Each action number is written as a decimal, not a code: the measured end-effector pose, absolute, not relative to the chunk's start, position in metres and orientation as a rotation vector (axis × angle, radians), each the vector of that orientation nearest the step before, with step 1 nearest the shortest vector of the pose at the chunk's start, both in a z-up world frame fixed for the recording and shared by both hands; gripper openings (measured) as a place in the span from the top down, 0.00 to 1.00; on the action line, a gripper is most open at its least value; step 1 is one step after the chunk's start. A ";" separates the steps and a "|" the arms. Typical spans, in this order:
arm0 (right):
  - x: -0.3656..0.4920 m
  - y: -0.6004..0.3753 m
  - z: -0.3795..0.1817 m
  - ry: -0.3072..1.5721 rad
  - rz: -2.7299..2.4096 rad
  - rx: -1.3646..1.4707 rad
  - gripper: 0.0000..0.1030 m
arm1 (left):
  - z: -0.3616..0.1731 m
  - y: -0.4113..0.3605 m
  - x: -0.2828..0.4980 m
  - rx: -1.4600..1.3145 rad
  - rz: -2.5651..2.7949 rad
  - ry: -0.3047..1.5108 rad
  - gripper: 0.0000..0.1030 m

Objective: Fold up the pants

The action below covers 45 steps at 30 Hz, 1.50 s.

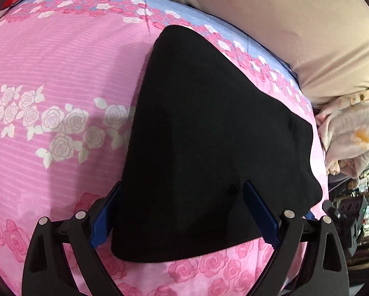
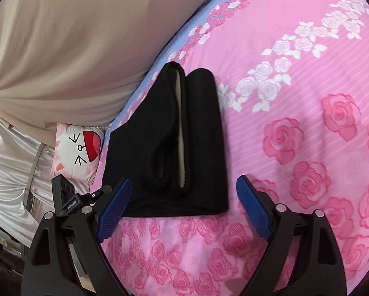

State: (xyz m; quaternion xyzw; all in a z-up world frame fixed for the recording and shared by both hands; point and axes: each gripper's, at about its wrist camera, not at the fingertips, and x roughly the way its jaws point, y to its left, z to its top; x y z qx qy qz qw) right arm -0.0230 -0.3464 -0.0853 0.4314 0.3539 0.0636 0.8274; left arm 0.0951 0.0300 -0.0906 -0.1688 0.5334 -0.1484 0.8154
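Observation:
The black pants (image 1: 204, 128) lie folded into a compact stack on the pink rose-print bedsheet (image 1: 61, 61). In the right wrist view the pants (image 2: 204, 148) show their folded layers end-on, with a pale lining strip in the middle. My left gripper (image 1: 182, 197) is open, its blue pads on either side of the near edge of the pants, not closed on the cloth. My right gripper (image 2: 182, 192) is open and empty, its blue fingers (image 2: 253, 207) just short of the near edge of the stack.
A large beige pillow or duvet (image 1: 283, 24) lies along the far side of the bed. A cartoon-face cushion (image 2: 78, 150) sits at the bed's edge. A pale fuzzy blanket (image 1: 349, 133) is bunched at the right. Room clutter (image 1: 357, 209) lies beyond the bed.

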 end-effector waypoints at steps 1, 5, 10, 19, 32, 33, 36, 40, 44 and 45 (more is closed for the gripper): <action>-0.019 -0.343 -0.085 0.754 0.158 0.922 0.10 | -0.091 0.028 0.096 -0.368 -0.333 1.144 0.10; -0.001 -0.335 -0.081 0.779 0.178 0.901 0.05 | -0.092 0.022 0.102 -0.375 -0.355 1.159 0.10; 0.024 -0.327 -0.082 0.816 0.185 0.850 0.04 | -0.093 0.016 0.118 -0.364 -0.383 1.177 0.09; 0.040 -0.302 -0.069 0.789 0.171 0.692 0.54 | -0.086 0.021 0.122 -0.338 -0.417 1.132 0.64; -0.068 -0.278 -0.055 0.839 0.237 0.680 0.58 | -0.068 0.032 0.001 -0.341 -0.552 1.187 0.72; -0.073 -0.277 -0.067 0.856 0.226 0.695 0.56 | -0.076 0.031 -0.002 -0.333 -0.539 1.189 0.71; -0.075 -0.284 -0.086 0.817 0.217 0.783 0.35 | -0.086 0.032 -0.002 -0.335 -0.489 1.163 0.51; -0.065 -0.275 -0.082 0.805 0.204 0.725 0.16 | -0.097 0.035 0.005 -0.415 -0.450 1.139 0.24; -0.060 -0.264 -0.081 0.799 0.149 0.651 0.49 | -0.092 0.024 0.002 -0.319 -0.414 1.099 0.56; -0.062 -0.270 -0.081 0.784 0.192 0.721 0.52 | -0.087 0.025 0.001 -0.325 -0.443 1.089 0.68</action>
